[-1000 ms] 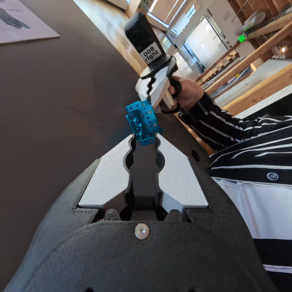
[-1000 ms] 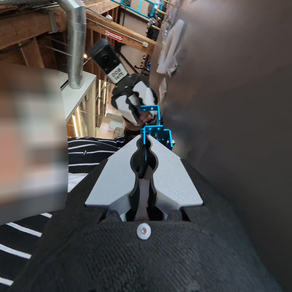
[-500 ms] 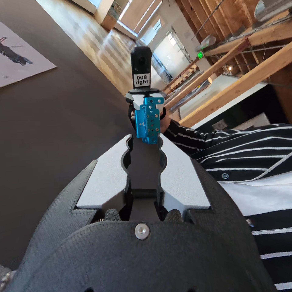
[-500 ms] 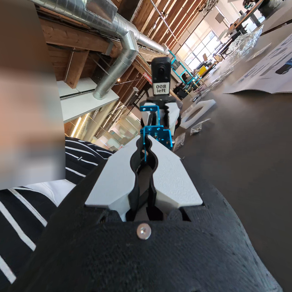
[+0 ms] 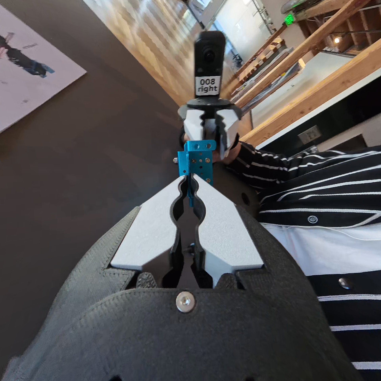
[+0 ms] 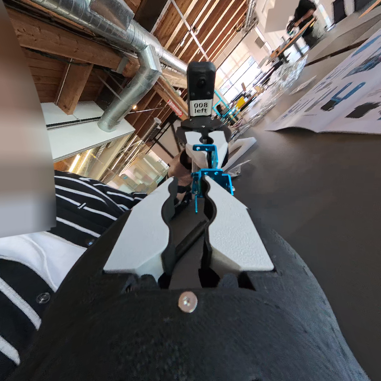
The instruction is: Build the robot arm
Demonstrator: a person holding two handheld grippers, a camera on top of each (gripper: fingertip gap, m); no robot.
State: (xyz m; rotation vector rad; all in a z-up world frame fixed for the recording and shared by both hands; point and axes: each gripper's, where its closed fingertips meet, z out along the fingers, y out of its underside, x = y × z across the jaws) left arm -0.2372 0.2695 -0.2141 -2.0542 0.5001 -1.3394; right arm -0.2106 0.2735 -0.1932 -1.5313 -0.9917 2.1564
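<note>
A blue perforated metal bracket assembly [image 5: 200,162] hangs in the air above the dark table [image 5: 82,165]. My left gripper [image 5: 189,177] is shut on a thin blue plate of the assembly, pinched at the fingertips. The right gripper [image 5: 210,132] faces it from just beyond the bracket, with its jaws apart. In the right wrist view my right gripper [image 6: 188,180] is open. The bracket [image 6: 214,175] sits between its tips, close to the right finger. The left gripper [image 6: 207,153] beyond it grips the far end of the bracket.
A white printed sheet [image 5: 31,72] lies on the table at far left. In the right wrist view a large printed poster [image 6: 340,103], a white foam piece [image 6: 241,146] and small plastic bags [image 6: 239,169] lie on the table [image 6: 309,206]. A striped sleeve [image 5: 288,171] is at right. Spacing between my two grippers at the tips: around 4 cm.
My left gripper has shut on the blue bracket. My right gripper, which held it before, has opened and let it go. Both grippers have turned to face each other in line.
</note>
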